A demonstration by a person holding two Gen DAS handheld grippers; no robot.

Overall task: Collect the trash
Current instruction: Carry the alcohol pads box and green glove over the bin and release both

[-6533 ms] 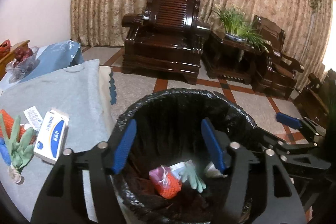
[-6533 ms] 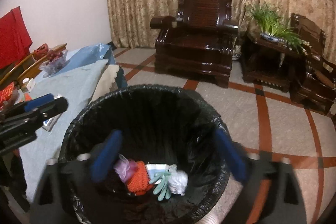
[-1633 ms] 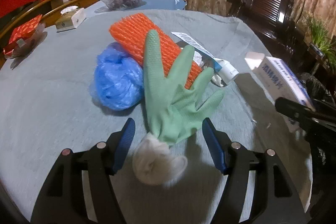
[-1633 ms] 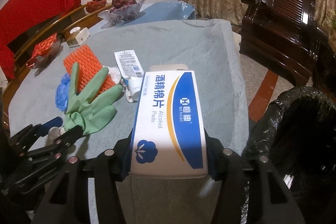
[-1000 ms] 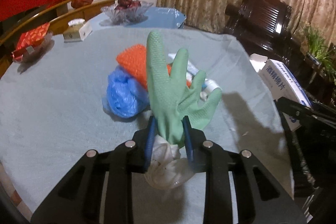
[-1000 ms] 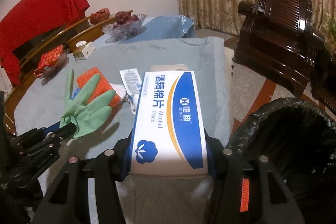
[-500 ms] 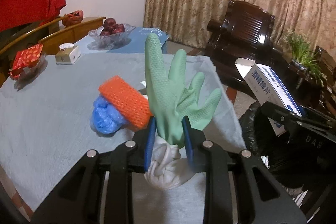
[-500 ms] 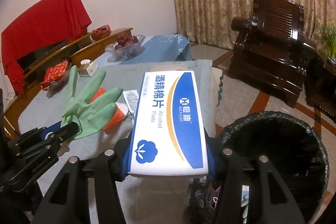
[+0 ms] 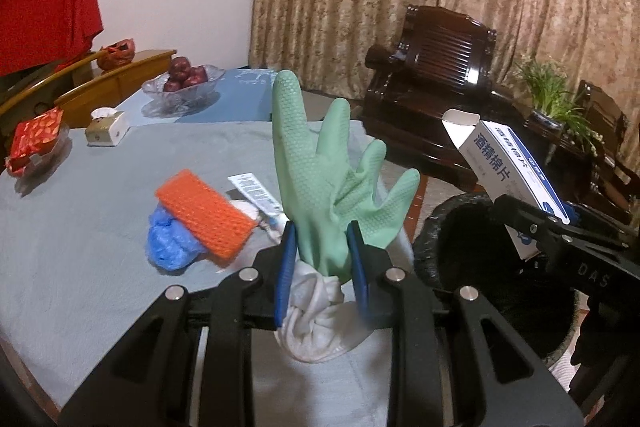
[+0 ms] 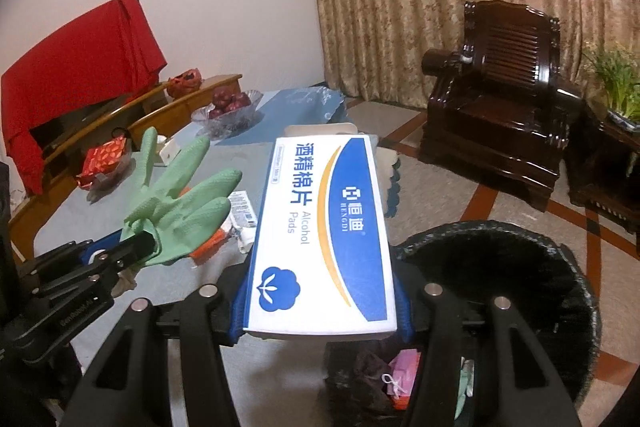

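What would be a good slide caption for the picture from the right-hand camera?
Right gripper carries an alcohol pads box toward the black-lined trash bin, while the left gripper holds a green glove.

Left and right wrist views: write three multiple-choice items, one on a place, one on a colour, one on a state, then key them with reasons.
1. Where does the orange mesh sleeve lie?
A. in the trash bin
B. on the grey tablecloth, against the blue plastic bag
C. on the armchair

2. What colour is the glove?
A. green
B. yellow
C. black

3. What is the state of the right gripper?
A. open and empty
B. shut on a bottle
C. shut on the alcohol pads box

Answers: 1 B, it rests on the tablecloth partly over the bag. 2 A, it is pale green. 3 C, the blue fingers press the sides of the box.
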